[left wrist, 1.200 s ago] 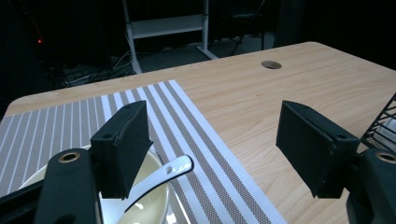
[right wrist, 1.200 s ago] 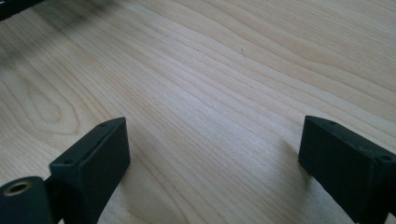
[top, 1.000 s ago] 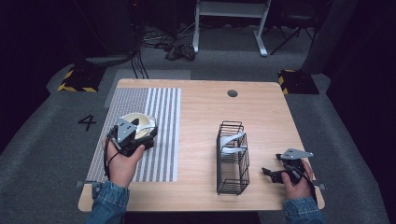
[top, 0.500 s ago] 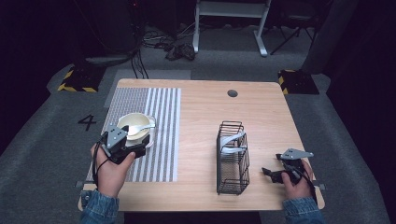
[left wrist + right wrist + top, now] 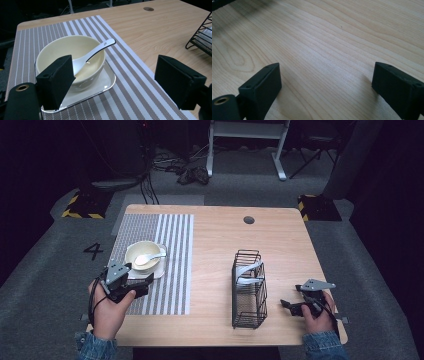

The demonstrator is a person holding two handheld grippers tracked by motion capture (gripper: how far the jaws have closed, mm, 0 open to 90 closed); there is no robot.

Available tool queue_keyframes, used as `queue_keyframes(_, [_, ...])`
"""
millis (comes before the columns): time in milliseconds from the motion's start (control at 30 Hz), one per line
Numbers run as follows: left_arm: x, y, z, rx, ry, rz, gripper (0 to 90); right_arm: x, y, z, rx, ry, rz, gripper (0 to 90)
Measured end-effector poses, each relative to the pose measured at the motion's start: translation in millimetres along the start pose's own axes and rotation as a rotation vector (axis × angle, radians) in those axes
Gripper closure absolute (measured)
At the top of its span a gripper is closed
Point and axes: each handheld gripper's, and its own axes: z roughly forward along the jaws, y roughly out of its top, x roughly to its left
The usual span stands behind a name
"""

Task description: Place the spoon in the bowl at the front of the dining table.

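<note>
A cream bowl (image 5: 141, 254) (image 5: 67, 56) with a white spoon (image 5: 146, 259) (image 5: 90, 55) in it stands on a small white square plate (image 5: 155, 271) (image 5: 100, 83) on the striped placemat (image 5: 170, 245) (image 5: 135, 92). My left gripper (image 5: 142, 287) (image 5: 115, 85) is open just in front of the plate, holding nothing. At the table's front right my right gripper (image 5: 287, 306) (image 5: 324, 85) rests open over bare wood, its jaws wide apart. A black wire rack (image 5: 248, 287) stands between the two grippers, with white pieces (image 5: 248, 270) inside.
The rack's corner (image 5: 200, 35) shows at the right of the left gripper view. A round cable hole (image 5: 249, 220) (image 5: 148, 9) lies at the table's far edge. Bare wood (image 5: 215, 270) lies between placemat and rack. The floor (image 5: 50, 270) drops off around the table.
My left gripper has drawn back toward the front edge, away from the bowl, which now stands uncovered on its plate. The right gripper has not moved.
</note>
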Motion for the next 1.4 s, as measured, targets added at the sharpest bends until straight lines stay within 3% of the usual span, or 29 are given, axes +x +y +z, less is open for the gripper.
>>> queue_keyframes(133, [3.9,-4.5,-5.0,-0.001,0.0,0.015,15.9,0.0,0.0,0.0,0.0,0.0,0.0,8.9])
queue_keyframes(367, [9.3,-18.7,-9.6,0.029,-0.036,0.059,16.8,0.0,0.0,0.0,0.0,0.0,0.0,8.9])
queue_keyframes(600, [15.3,-34.9,-11.8,0.045,-0.073,0.068,18.2,0.0,0.0,0.0,0.0,0.0,0.0,8.9])
queue_keyframes(1400, [39.3,-81.0,-10.8,0.113,-0.114,0.036,16.7,0.1,0.0,0.0,0.0,-0.001,-0.001,8.9])
